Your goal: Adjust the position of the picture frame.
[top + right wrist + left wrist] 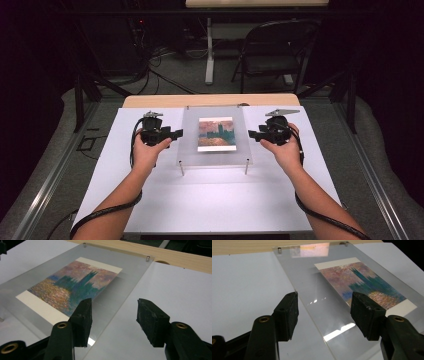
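Two tools, left tool and right tool, stand wide, empty, flanking the frame on the counter. Risk: uneven gripping could tilt it, shifting the print.

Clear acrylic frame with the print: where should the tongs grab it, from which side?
Take the acrylic frame by its two long side edges, one pair of tongs from each side. It rests on short corner posts, probably leaving room under the edges. Left tongs and right tongs already face those edges, open.
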Available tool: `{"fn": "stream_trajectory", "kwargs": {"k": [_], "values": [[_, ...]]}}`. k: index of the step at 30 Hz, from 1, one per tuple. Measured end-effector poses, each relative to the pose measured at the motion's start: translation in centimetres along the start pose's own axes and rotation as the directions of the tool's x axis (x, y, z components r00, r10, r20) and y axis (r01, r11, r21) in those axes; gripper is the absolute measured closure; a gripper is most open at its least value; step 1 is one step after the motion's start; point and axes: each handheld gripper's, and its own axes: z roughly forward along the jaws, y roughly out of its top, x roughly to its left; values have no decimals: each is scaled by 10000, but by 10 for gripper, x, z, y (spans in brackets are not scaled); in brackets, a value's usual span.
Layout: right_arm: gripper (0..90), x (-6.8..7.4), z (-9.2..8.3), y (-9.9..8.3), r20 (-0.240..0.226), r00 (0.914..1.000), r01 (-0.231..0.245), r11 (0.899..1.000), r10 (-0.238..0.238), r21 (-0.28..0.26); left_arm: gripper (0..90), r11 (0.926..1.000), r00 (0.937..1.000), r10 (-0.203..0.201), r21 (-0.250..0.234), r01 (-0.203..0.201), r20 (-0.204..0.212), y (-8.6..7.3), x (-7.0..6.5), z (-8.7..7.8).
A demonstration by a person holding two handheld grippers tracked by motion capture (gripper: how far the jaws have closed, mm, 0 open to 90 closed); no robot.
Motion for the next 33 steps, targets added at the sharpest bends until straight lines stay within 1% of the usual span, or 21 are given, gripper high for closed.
{"fn": "stream_trajectory", "kwargs": {"k": [2,4,6,11,14,16,18,20,21,24,28,29,33], "values": [[460,-2,4,6,-49,10000,-29,9999,30,140,396,9999,9999,-148,26,148,-12,4,1,4],[460,-2,9,10,-75,9999,-93,9998,94,170,394,9997,9997,-234,81,235,-71,8,3,8],[459,-3,14,15,-76,9999,-126,9998,127,173,391,9994,9995,-326,133,326,-40,11,7,14],[453,-3,28,23,50,10000,0,9995,-2,303,382,9994,9992,-308,171,313,-262,17,16,28],[447,-4,39,26,83,9999,102,9994,-104,317,371,9985,9985,-473,256,479,-266,18,21,36],[447,-5,45,26,42,10000,-20,9994,18,345,369,9978,9979,-590,302,598,-263,18,23,41],[448,-7,52,26,33,9999,-133,9994,132,323,369,9977,9979,-585,333,595,-284,18,25,47],[448,-8,59,27,48,9995,-308,9990,307,335,375,9969,9980,-605,493,613,-165,18,27,52],[448,-9,63,28,60,9993,-374,9986,372,369,379,9967,9978,-655,469,659,-105,18,27,55],[451,-9,72,29,154,9993,-337,9981,330,506,380,9967,9977,-671,467,670,-15,19,27,61],[454,-11,80,30,252,9990,-381,9967,364,723,378,9966,9984,-556,611,553,42,20,27,68],[454,-12,82,31,295,9987,-436,9962,415,750,377,9968,9986,-530,601,530,-14,20,27,69],[453,-15,86,31,379,9973,-665,9945,636,808,376,9961,9979,-646,598,646,-26,22,28,73]]}}
